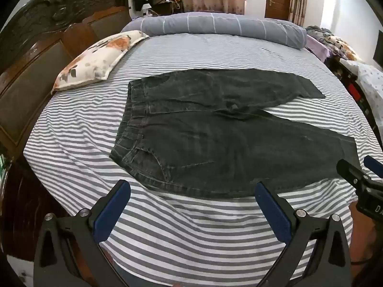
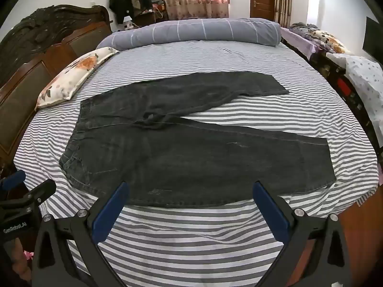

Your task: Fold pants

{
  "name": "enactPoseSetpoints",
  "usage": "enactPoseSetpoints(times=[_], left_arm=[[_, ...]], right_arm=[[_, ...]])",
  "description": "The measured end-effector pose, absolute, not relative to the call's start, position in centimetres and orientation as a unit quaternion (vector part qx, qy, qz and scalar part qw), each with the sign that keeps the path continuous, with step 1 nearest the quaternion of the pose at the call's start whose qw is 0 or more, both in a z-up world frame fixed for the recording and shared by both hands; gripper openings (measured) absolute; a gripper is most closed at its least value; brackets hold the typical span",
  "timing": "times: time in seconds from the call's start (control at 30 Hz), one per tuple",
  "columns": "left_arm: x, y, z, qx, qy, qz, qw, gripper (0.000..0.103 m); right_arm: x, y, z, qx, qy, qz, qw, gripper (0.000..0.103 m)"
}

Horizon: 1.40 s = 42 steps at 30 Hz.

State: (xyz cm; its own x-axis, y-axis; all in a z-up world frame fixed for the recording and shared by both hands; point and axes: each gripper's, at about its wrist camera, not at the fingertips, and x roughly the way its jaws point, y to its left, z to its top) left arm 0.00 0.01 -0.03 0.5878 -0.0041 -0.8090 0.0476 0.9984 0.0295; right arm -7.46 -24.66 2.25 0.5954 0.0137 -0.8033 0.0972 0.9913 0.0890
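Currently I see both tools released, nothing between the pads; left gripper point(image 1: 192, 191) hovers just short of the dark pants point(image 1: 215, 138) near the waistband side; right gripper point(image 2: 191, 192) sits at the near leg's edge; pants lie flat, unfolded, on the striped bed point(image 1: 167, 227), legs splayed rightward.
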Motion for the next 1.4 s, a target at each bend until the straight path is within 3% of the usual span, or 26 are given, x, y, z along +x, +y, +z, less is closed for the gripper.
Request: enactPoseSetpoints(times=[1.4], left_arm=[[0.7, 0.4, -1.4, 0.018, 0.473, -0.001, 0.881, 0.103]], right_arm=[[-7.4, -25.5, 0.7, 0.079, 0.463, -0.021, 0.883, 0.103]])
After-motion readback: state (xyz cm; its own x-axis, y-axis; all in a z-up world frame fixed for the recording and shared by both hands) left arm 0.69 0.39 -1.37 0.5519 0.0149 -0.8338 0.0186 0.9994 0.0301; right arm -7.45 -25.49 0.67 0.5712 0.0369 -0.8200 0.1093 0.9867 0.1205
